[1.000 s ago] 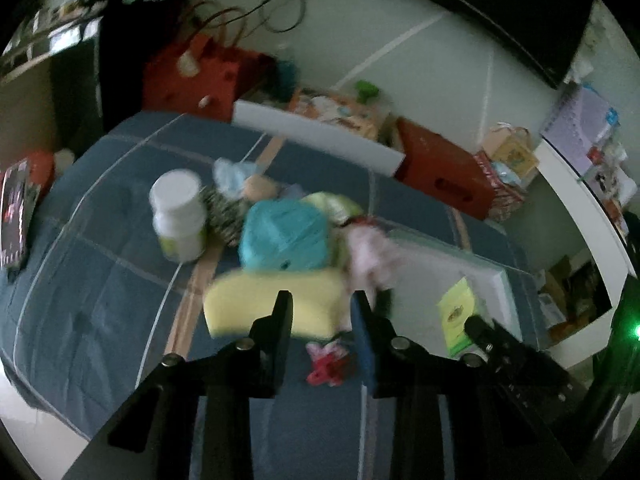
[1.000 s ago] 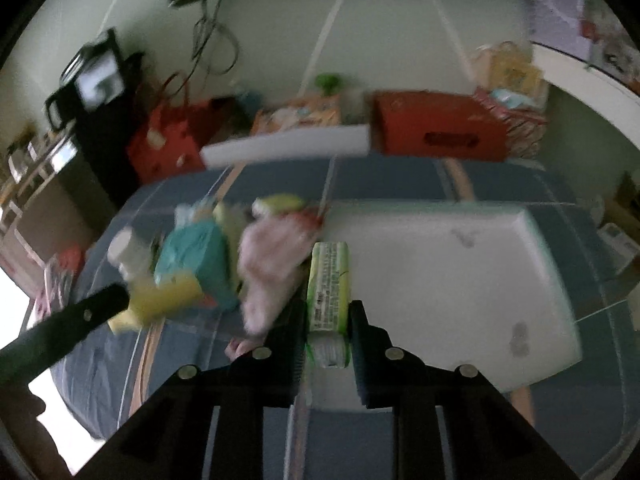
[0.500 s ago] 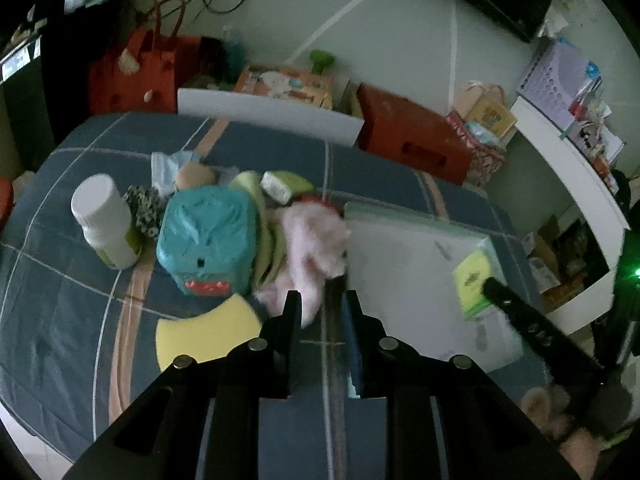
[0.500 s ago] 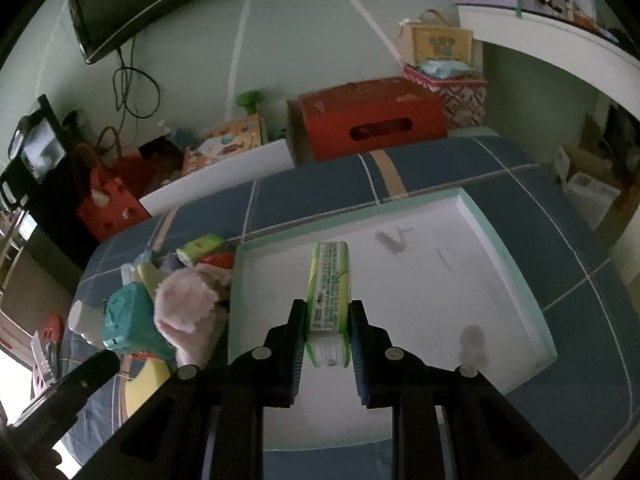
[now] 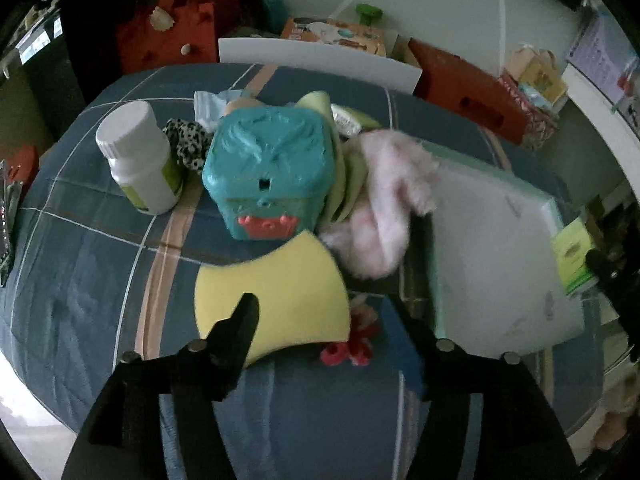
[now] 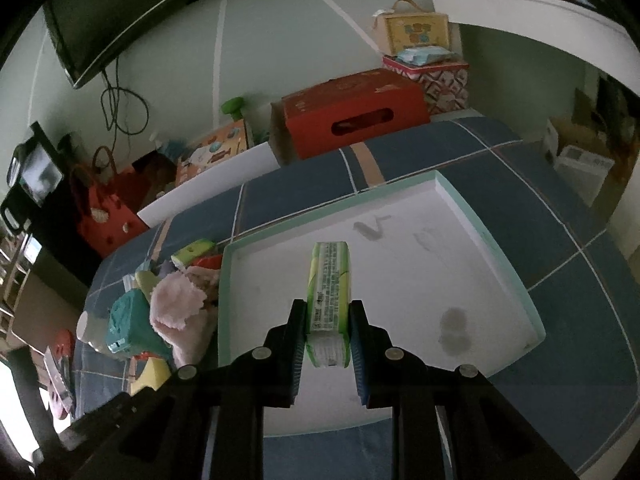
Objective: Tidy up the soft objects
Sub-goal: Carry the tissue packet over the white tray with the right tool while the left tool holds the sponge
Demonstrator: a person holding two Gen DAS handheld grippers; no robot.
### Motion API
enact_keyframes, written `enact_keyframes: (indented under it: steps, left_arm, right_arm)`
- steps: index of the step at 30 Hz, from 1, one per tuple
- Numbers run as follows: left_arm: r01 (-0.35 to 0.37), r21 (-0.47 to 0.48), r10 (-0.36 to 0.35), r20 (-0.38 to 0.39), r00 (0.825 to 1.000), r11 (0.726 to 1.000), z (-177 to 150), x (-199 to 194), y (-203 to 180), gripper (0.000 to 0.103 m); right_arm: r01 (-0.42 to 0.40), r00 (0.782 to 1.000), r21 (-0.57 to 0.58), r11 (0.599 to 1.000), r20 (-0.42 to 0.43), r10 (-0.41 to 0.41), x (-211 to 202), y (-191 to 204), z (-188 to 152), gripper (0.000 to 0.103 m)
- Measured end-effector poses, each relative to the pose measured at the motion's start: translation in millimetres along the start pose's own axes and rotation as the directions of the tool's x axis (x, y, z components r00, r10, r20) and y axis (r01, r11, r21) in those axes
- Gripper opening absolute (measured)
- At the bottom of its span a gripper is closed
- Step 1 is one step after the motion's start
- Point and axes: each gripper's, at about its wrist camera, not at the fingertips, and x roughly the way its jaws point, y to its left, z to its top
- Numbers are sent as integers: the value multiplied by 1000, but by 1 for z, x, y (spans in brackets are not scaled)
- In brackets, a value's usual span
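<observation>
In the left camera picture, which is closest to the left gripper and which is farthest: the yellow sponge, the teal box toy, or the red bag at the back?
From the left gripper, whose jaws are opening:
1. Yellow sponge, right at the fingertips, partly behind the left finger.
2. Teal box toy, just beyond the sponge, mid-table.
3. Red bag, far back past the table's edge, upper left.

Our left gripper tilts steeply downward, its jaws opening wide with nothing pressed between the pads. Our right gripper angles down too, its jaws closed narrow on a green tissue pack that sticks out ahead of the fingertips.
</observation>
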Motion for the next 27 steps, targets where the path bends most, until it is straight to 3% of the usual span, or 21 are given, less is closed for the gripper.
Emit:
enact_keyframes:
  steps: [4, 7, 10, 14, 17, 19, 20, 24, 27]
  left_arm:
    - [-25, -16, 26, 12, 1000, 1000, -3, 0, 13, 81]
    - [-29, 28, 28, 28, 999, 999, -6, -4, 20, 89]
    - [-35, 102, 34, 14, 999, 994, -13, -4, 23, 89]
    - [-113, 232, 116, -2, 993, 966, -24, 3, 18, 89]
    - [-121, 263, 130, -15, 991, 957, -28, 11, 16, 88]
    - [-92, 265, 106, -39, 994, 960, -28, 16, 17, 80]
    - [-76, 261, 92, -49, 995, 962, -28, 18, 19, 72]
    - [-88, 246, 102, -45, 994, 965, -25, 21, 24, 49]
    - [-84, 236, 96, -43, 994, 968, -23, 20, 29, 42]
  right_arm:
    - [-6, 1000, 23, 1000, 0, 6, -1, -6, 0, 22]
    - [-12, 1000, 31, 999, -1, 12, -1, -9, 0, 22]
    - [-15, 1000, 36, 999, -4, 15, 0, -10, 0, 22]
    - [-14, 1000, 32, 999, -4, 14, 0, -10, 0, 22]
    - [-10, 1000, 28, 1000, -8, 11, 1, -10, 0, 22]
    - [-7, 1000, 25, 1000, -11, 8, 2, -9, -1, 22]
    - [-3, 1000, 25, 1000, -13, 3, 3, -9, -1, 22]
    - [4, 1000, 22, 1000, -17, -3, 4, -7, -1, 22]
    - [5, 1000, 17, 1000, -20, -5, 5, -5, -1, 22]
